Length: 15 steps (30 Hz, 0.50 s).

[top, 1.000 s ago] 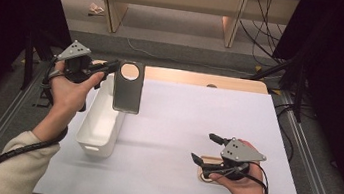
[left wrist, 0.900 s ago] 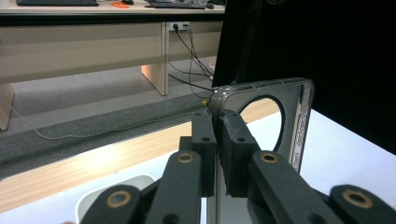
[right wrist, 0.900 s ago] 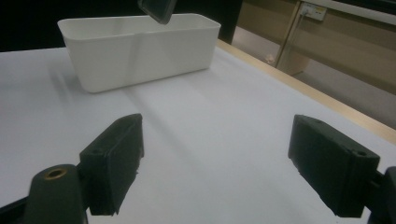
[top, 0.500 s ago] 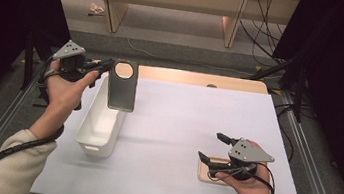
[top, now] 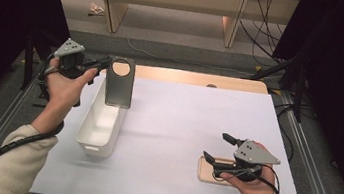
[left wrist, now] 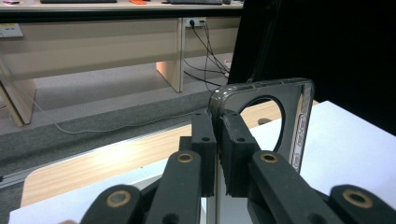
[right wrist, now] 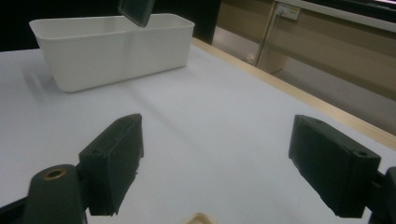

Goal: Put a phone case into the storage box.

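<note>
A white-covered table (top: 176, 128) bears a white bin (top: 100, 125) and a wooden board (top: 208, 170).

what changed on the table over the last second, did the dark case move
Little changed. The left hand-held gripper, shut on the dark smoky phone case with a round cutout, carried it slightly back toward the table's far edge, above the white plastic bin. The right hand-held gripper drifted slightly right over the small tan wooden tray, jaws open. The bin and tray stayed put.

Phone case (top: 120, 83) tilted more upright over white bin (top: 102, 124).
</note>
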Available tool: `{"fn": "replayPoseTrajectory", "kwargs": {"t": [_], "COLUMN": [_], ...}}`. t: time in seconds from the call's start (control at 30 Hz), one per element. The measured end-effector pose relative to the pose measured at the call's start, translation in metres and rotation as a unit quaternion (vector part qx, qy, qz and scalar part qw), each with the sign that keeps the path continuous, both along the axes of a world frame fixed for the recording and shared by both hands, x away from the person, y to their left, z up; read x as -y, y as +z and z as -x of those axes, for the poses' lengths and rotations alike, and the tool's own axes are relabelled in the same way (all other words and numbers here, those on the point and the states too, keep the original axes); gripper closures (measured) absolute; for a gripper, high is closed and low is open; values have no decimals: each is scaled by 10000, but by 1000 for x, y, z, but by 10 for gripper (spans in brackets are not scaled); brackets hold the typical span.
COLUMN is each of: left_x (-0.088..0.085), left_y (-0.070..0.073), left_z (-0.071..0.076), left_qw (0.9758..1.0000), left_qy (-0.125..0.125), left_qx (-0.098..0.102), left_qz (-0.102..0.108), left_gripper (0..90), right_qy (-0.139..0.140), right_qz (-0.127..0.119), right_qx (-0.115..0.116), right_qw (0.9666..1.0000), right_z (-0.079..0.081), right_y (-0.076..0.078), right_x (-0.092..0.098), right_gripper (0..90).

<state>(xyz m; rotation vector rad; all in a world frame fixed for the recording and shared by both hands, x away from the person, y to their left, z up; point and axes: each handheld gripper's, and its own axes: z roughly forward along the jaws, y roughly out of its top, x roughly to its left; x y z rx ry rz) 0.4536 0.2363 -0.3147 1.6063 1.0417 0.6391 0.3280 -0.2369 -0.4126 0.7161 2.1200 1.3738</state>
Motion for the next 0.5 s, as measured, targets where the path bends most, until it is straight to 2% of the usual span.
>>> {"fn": "replayPoseTrajectory", "kwargs": {"t": [0.17,0.5], "left_x": [-2,-13], "left_y": [-3,0], "left_z": [-8,-17], "left_qw": [9999,9997], "left_qy": [108,218], "left_qx": [10,-1], "left_qz": [-75,-62], "left_gripper": [846,847], "right_qy": [-18,-71], "right_qz": [4,-4], "right_qx": [4,33], "right_qw": [10000,10000], "right_z": [0,0], "right_y": [0,0], "right_x": [0,2], "right_gripper": [191,193]}}
